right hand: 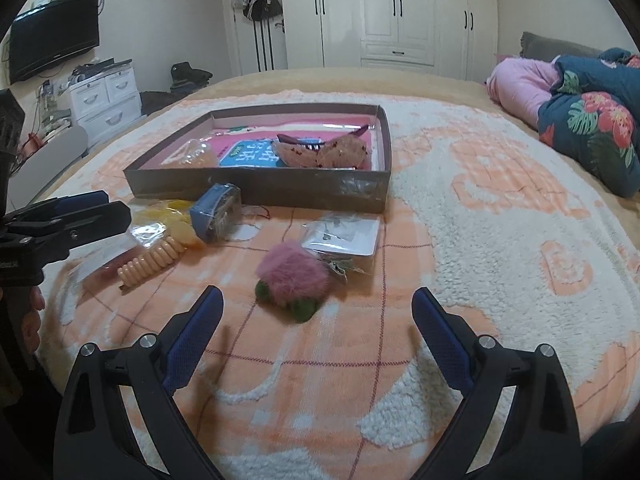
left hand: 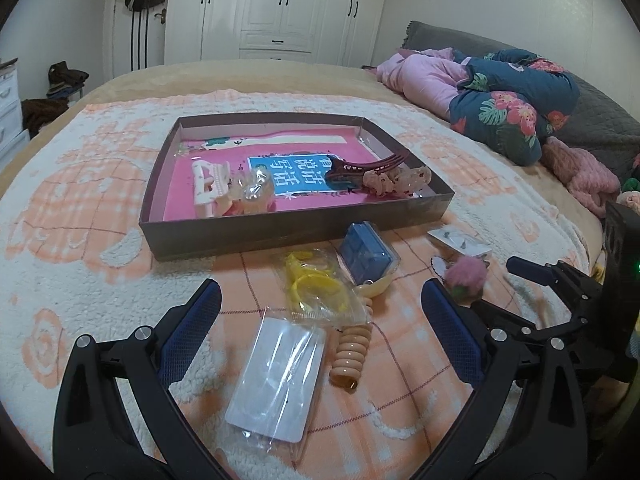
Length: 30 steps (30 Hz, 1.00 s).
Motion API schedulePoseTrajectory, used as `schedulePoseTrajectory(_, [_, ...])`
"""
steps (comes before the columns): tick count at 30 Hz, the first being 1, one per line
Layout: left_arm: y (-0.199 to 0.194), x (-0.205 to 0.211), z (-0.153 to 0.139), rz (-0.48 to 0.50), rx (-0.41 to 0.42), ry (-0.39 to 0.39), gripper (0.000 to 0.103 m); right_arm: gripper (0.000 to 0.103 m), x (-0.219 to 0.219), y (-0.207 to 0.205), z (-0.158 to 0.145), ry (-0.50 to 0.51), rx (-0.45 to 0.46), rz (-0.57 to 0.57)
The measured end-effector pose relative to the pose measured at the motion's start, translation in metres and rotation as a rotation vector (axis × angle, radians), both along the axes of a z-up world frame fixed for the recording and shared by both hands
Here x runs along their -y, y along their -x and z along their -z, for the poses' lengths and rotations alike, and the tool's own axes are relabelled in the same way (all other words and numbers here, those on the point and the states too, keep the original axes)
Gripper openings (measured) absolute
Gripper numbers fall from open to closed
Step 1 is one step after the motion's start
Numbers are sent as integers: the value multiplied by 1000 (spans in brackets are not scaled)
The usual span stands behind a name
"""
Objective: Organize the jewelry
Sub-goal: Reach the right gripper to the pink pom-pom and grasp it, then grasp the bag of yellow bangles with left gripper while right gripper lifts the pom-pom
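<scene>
Closest to the left gripper (left hand: 320, 320), jaws spread wide and holding nothing, is a clear packet (left hand: 276, 380) lying right between them, long axis running away toward the box (left hand: 280, 236); a coil hair tie (left hand: 350, 354) sits just right of it.

Right gripper (right hand: 316, 320), wide too, faces a pink pompom clip (right hand: 294, 274) dead ahead, slightly blurry, probably a hair clip. Open blanket all round.
</scene>
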<state>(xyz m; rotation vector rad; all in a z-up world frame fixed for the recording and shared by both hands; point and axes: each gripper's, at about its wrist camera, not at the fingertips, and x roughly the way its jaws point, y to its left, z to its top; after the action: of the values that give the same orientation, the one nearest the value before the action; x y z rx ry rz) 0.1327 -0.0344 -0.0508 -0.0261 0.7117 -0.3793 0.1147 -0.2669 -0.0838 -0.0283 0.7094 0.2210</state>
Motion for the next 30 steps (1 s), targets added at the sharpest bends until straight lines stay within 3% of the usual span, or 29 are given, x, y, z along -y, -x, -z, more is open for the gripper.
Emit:
schedulePoseTrajectory(6, [-10, 3, 4, 4, -29, -5, 91, 85, -1, -15, 3, -33, -34, -7])
schedulePoseTrajectory(10, [-19, 6, 8, 11, -54, -14, 85, 77, -5, -24, 6, -35, -43, -18])
schedulePoseTrajectory(15, [-27, 6, 17, 18, -97, -6, 73, 53, -9, -30, 7, -31, -38, -39])
schedulePoseTrajectory(23, [-36, 2, 26, 12, -137, 19, 64, 52, -11, -25, 4, -59, -22, -72])
schedulePoseTrajectory(30, [-36, 1, 24, 35, -143, 41, 41, 52, -15, -18, 2, -70, -15, -97])
